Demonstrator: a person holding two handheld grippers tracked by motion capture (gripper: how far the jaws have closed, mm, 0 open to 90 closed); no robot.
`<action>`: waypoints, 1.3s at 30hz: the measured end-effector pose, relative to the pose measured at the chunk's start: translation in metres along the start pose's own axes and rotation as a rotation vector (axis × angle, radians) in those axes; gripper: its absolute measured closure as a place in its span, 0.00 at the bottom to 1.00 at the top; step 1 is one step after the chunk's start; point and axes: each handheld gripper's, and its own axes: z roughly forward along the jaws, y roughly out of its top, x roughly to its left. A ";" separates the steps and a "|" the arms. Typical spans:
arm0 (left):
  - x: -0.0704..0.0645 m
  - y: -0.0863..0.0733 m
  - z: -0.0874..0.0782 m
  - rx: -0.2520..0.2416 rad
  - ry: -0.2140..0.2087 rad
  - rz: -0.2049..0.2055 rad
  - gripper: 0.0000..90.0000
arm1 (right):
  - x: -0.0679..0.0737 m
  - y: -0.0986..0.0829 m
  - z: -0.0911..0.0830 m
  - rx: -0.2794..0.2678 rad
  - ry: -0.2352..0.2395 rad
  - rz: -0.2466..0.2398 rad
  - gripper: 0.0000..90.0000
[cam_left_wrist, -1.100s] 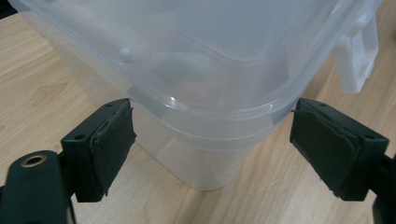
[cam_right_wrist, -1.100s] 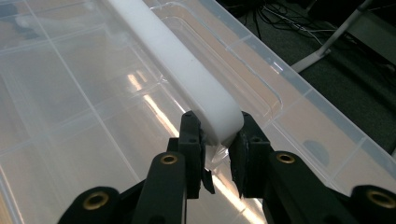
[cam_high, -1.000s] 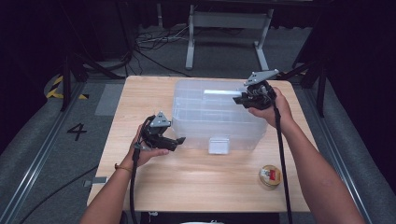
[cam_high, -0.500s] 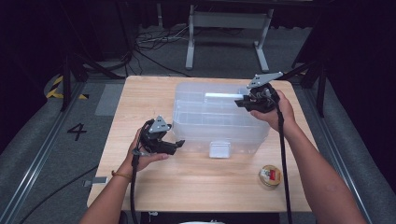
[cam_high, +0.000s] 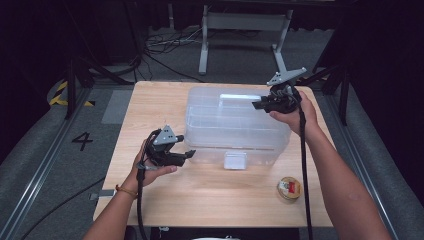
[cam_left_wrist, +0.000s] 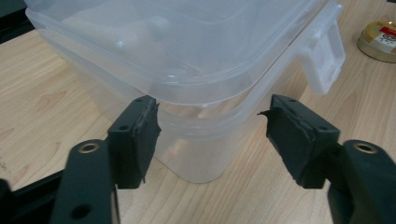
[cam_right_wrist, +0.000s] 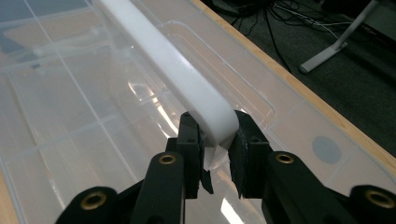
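Apparently mid-lift, the right tool (cam_right_wrist: 215, 154) pinches the box's white handle (cam_right_wrist: 187, 88) while the left tool (cam_left_wrist: 212, 135) gapes empty at the clear box (cam_high: 235, 125), needing steadying.

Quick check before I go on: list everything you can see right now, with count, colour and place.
Storage box: one, clear plastic with lid, centre of the table.
Carry handle: one, white, on the box lid.
Latch: one, translucent white, box's near side.
Round tin: one, gold with red label, near right of the table.
Table: one, light wood.
Metal stand: one, grey, on the floor beyond the table.
Cables: several, black, floor behind.
Left hand-held gripper: black, open at the box's near left corner.
Right hand-held gripper: black, shut on the carry handle.
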 end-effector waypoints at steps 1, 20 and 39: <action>0.001 0.000 -0.001 -0.002 -0.004 -0.001 0.42 | 0.000 0.000 0.000 0.000 0.000 0.000 0.84; 0.009 0.005 0.000 -0.071 -0.025 -0.060 0.85 | -0.004 0.011 -0.007 0.008 -0.034 -0.021 0.82; 0.002 0.005 0.001 -0.073 0.040 -0.019 1.00 | 0.003 -0.021 -0.046 -0.071 -0.120 -0.080 0.74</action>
